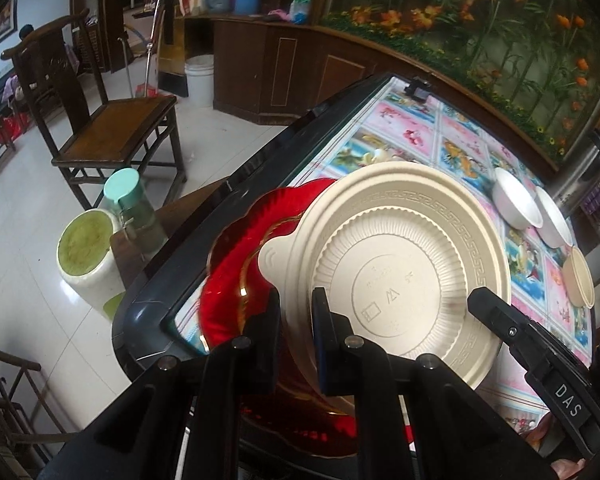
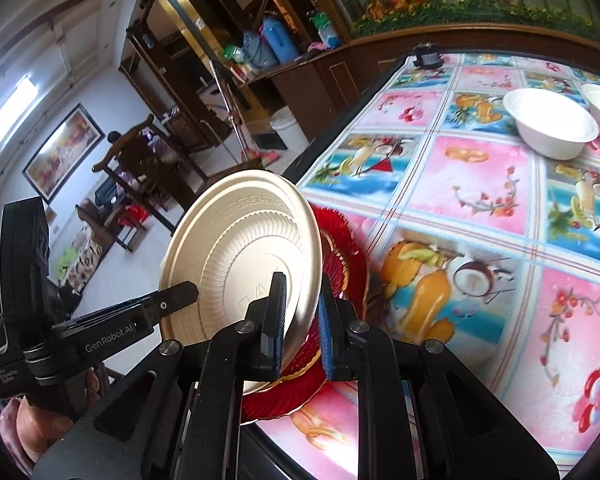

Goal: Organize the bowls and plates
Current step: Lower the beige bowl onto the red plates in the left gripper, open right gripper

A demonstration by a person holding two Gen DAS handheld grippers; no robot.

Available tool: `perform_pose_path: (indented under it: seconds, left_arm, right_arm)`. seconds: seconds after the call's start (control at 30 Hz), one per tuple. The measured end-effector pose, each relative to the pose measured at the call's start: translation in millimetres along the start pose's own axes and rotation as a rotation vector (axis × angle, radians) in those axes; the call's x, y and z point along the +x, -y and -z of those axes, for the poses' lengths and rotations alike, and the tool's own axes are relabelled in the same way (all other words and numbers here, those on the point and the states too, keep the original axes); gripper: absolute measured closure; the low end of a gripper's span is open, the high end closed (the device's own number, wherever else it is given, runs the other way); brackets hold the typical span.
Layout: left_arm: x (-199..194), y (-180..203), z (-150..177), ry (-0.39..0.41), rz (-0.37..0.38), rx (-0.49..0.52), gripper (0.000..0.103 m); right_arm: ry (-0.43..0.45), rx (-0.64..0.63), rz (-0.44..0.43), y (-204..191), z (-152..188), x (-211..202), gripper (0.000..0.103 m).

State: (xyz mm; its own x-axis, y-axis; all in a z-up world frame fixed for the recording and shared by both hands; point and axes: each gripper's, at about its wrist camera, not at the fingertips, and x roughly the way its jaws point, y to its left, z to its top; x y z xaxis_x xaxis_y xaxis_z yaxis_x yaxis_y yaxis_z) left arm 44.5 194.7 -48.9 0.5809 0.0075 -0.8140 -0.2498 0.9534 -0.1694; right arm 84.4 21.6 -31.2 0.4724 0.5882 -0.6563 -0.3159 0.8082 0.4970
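Note:
A beige plate (image 1: pixel 400 264) is held tilted over a red plate (image 1: pixel 236 248) that lies on the table's near-left corner. My left gripper (image 1: pixel 296 320) is shut on the beige plate's rim. My right gripper (image 2: pixel 302 308) is also shut on the beige plate (image 2: pixel 240 256), on another part of its rim, with the red plate (image 2: pixel 340 240) just behind and below. The right gripper shows in the left wrist view (image 1: pixel 500 320), and the left gripper shows in the right wrist view (image 2: pixel 176 296). Two white bowls (image 2: pixel 552 128) and a beige bowl (image 1: pixel 578 280) stand farther back.
The table (image 2: pixel 480 200) has a colourful patterned cloth and a dark edge frame (image 1: pixel 204 248). A steel thermos (image 1: pixel 584 172) stands at the far right. Off the table's left are a wooden chair (image 1: pixel 112 132), a teal-lidded bottle (image 1: pixel 132 208) and a white container (image 1: pixel 88 256).

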Motion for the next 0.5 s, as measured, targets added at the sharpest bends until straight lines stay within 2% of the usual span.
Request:
perform_pose_path:
  seconds: [0.43,0.5]
  left_arm:
    - [19,-7,5,-0.053,-0.047,0.014,0.090]
    - [19,-7,5,-0.054,-0.057,0.015,0.089]
  right_arm:
    - [-0.066,-0.016,0.046,2,9,28,0.087]
    - [-0.053,-0.027,0.045,1,9,27,0.087]
